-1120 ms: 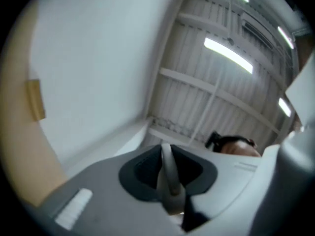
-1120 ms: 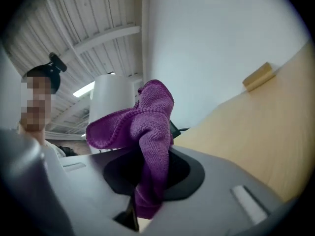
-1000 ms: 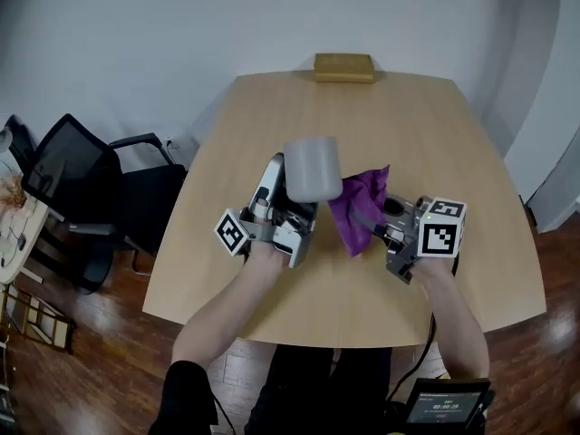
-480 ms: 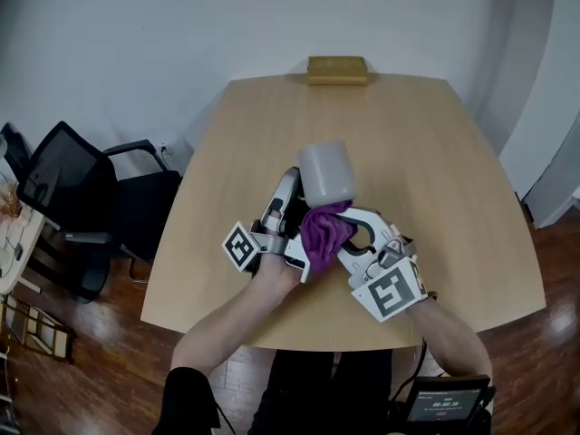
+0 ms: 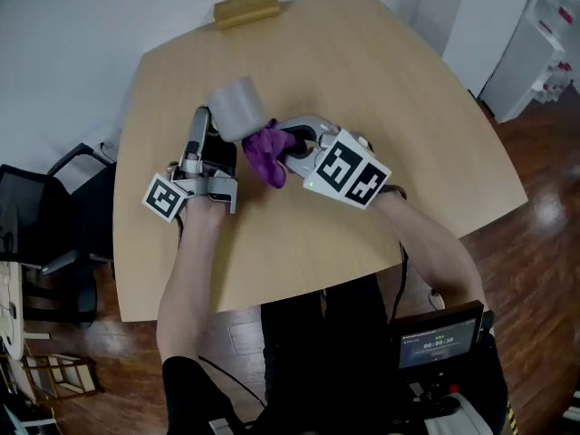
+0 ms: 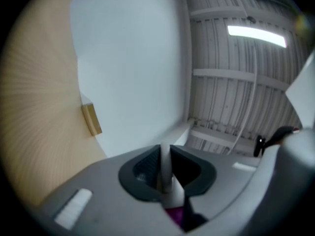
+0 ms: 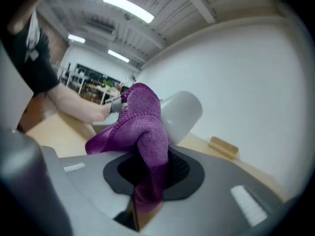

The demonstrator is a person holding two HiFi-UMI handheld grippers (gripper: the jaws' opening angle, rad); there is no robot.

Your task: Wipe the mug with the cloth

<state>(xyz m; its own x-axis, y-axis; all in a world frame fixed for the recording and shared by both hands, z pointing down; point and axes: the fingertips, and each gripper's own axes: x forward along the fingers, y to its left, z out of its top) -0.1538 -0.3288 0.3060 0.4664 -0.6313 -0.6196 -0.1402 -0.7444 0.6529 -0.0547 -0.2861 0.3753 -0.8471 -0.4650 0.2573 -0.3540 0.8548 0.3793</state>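
Observation:
A grey mug point(image 5: 237, 107) is held tilted above the table. My left gripper point(image 5: 220, 139) is shut on a thin pale part of the mug point(image 6: 166, 168); wall or handle, I cannot tell. Its jaws have just been opening slightly, with that part still between them. My right gripper point(image 5: 276, 148) is shut on a purple cloth point(image 5: 265, 150). The bunched cloth point(image 7: 142, 127) rises from the right gripper point(image 7: 147, 166) and presses against the mug's side point(image 7: 181, 113). A bit of cloth point(image 6: 177, 215) shows below the left gripper point(image 6: 166, 173).
The wooden table point(image 5: 381, 80) carries a small wooden block point(image 5: 246, 8) at its far edge, also seen as the block point(image 7: 224, 147). A black office chair point(image 5: 36, 207) stands at the left. A small screen point(image 5: 438, 338) hangs near my waist.
The right gripper rolled and carried the cloth from beside the mug to against its lower side. The mug and both grippers sank a little. The head view swung to the right.

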